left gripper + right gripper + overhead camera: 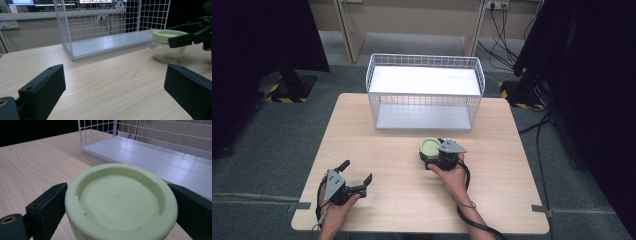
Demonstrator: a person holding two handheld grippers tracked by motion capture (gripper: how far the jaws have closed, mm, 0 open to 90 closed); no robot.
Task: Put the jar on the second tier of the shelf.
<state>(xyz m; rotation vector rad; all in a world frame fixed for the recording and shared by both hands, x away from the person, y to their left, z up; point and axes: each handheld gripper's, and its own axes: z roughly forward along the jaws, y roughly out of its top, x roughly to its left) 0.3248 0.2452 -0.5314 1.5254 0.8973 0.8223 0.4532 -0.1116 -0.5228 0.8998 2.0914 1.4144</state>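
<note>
A glass jar with a pale green lid stands on the wooden table, just in front of the white wire basket. My right gripper is shut on the jar at the lid, one black jaw pressed to each side. From the left gripper view the jar stands upright at the right, with the right gripper clamped on its lid. My left gripper rests near the table's front left, open, nothing between its jaws.
The wire basket has a white floor and open top, and stands at the table's far edge. Desk legs, wall sockets and cables lie beyond it. Dark curtains hang on both sides. Bare tabletop lies between the two grippers.
</note>
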